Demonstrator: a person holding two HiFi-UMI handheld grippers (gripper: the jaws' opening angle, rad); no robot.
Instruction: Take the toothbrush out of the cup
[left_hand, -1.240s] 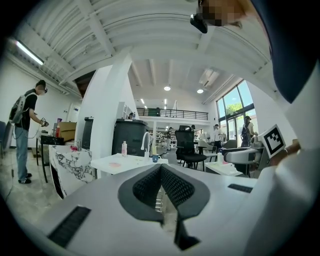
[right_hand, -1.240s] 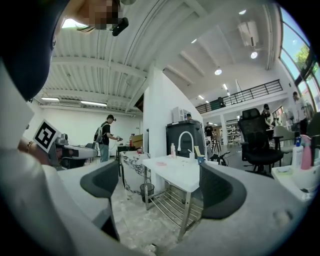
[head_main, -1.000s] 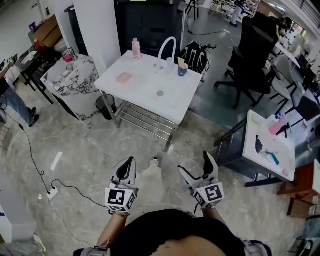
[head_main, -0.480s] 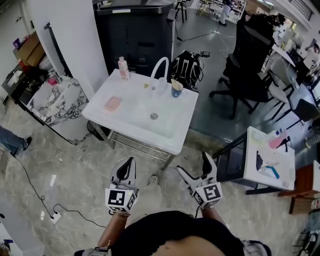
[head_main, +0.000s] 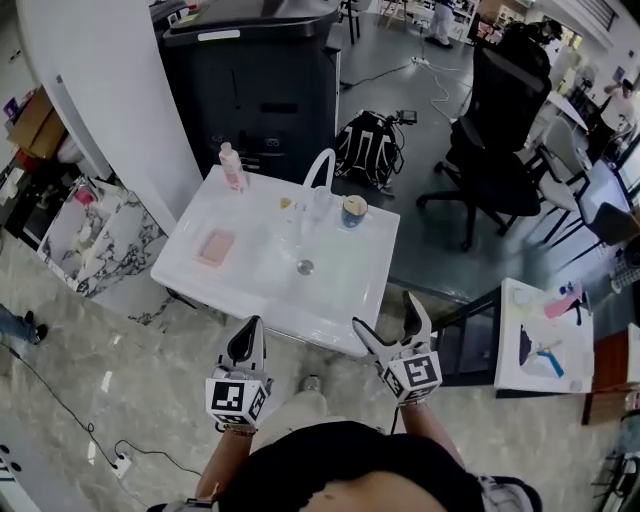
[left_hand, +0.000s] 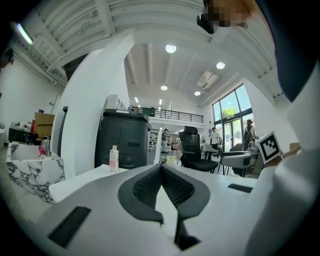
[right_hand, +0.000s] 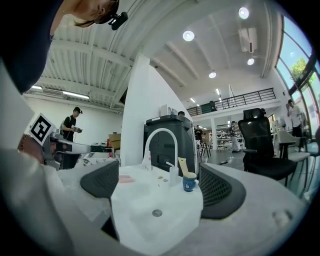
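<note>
The white sink unit (head_main: 330, 308) looms closer than a second ago as the person walks up, left gripper (head_main: 250, 338) pressed together, right gripper (head_main: 388, 322) spread and empty, while the toothbrush (right_hand: 182, 166) stands in the blue cup (right_hand: 189, 182) beside the tap (head_main: 318, 170), well out of reach.

We see a pale marbled floor (head_main: 110, 340), a wide white column (head_main: 110, 110) beside a tall black cabinet (head_main: 260, 90), a black swivel office chair (head_main: 500, 120), and round ceiling lamps (left_hand: 170, 48) overhead.
</note>
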